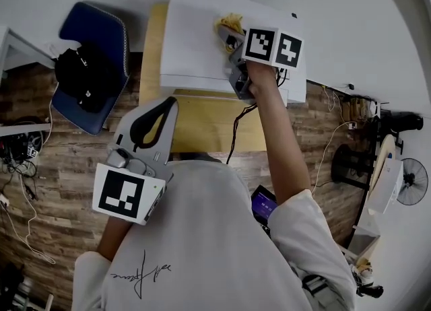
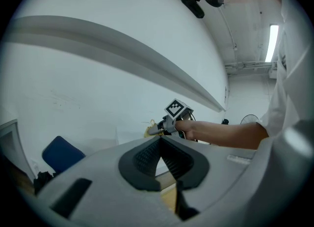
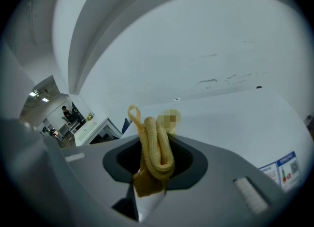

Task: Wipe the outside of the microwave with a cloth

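Blue chair bearing a black bag stands off the tabletop's left edge. Fan stands on the floor, far right.

Left of microwave, chair; atop, cloth.

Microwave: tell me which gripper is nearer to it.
Right. The right gripper holds the yellow cloth over the microwave top; the left gripper, shut and empty, hangs short of its front edge.
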`<act>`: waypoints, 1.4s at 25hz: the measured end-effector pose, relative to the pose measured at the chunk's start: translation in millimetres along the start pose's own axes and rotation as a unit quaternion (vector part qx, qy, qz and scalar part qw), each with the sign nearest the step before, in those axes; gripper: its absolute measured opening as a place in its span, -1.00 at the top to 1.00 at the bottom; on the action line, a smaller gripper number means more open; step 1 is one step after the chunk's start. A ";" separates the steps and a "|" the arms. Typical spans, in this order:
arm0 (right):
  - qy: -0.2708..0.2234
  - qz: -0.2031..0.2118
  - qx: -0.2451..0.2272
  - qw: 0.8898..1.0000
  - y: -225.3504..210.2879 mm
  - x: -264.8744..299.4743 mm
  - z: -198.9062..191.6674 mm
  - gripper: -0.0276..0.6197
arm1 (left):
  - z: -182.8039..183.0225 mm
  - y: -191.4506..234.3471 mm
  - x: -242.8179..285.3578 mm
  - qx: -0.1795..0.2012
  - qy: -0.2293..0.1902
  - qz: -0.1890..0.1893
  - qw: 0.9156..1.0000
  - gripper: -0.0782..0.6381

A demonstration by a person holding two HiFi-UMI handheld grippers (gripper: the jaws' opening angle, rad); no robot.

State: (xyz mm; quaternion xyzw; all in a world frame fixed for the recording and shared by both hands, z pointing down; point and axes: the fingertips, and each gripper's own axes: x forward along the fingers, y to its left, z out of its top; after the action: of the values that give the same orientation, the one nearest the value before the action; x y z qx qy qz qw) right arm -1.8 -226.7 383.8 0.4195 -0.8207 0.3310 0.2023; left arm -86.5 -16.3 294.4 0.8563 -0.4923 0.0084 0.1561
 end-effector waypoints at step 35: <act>-0.046 0.122 -0.027 0.991 92.2 -15.4 20.4 0.55 | -3.8 3.2 -3.4 0.001 -0.007 0.009 1.000 0.80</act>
State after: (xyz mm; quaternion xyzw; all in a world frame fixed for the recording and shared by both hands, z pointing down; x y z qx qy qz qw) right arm -70.0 -193.3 325.7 0.3257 -0.8828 0.3109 0.1338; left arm -90.5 -13.8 298.3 0.8521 -0.5008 0.0042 0.1520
